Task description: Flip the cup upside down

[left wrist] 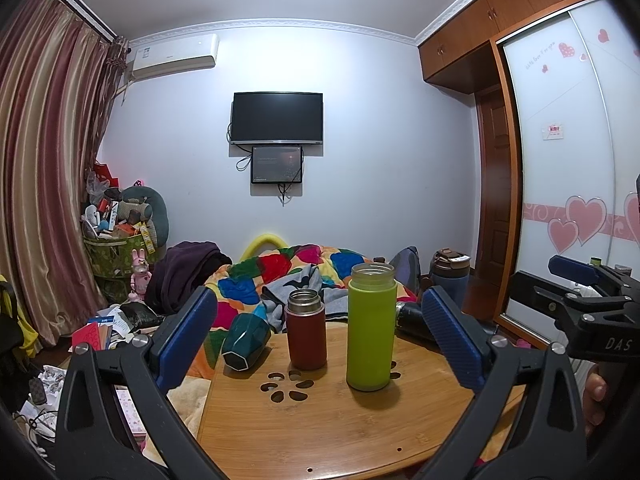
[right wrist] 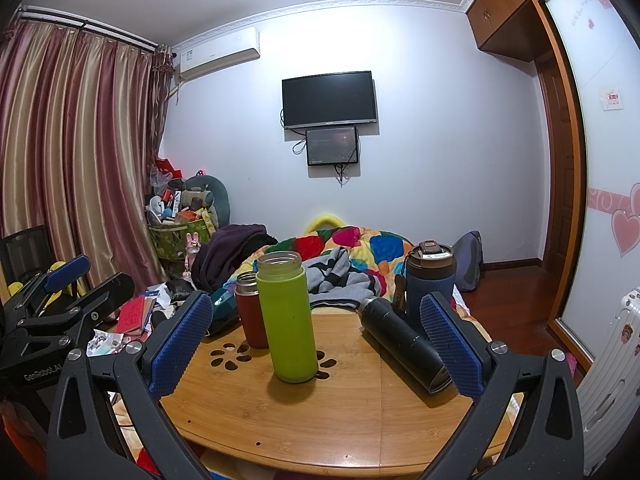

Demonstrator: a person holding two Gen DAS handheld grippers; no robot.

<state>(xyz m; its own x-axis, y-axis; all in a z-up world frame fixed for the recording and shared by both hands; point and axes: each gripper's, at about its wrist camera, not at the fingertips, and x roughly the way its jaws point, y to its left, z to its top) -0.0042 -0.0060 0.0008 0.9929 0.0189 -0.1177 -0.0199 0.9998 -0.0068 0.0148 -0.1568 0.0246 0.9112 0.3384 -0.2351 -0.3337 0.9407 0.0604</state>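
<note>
A lime-green lidless cup (left wrist: 371, 326) stands upright on the round wooden table (left wrist: 320, 432), mouth up; it also shows in the right wrist view (right wrist: 287, 316). A shorter red cup (left wrist: 306, 328) stands upright left of it, seen too in the right wrist view (right wrist: 251, 310). My left gripper (left wrist: 320, 340) is open and empty, held above the table's near side before both cups. My right gripper (right wrist: 316, 340) is open and empty, with the green cup between its fingers' line of sight. Each gripper shows at the other view's edge.
A dark teal cup (left wrist: 246, 338) lies on its side at the table's left edge. A black flask (right wrist: 404, 344) lies on its side at the right. A navy tumbler with a brown lid (right wrist: 430, 280) stands behind it. A colourful quilt (right wrist: 352, 248) lies beyond.
</note>
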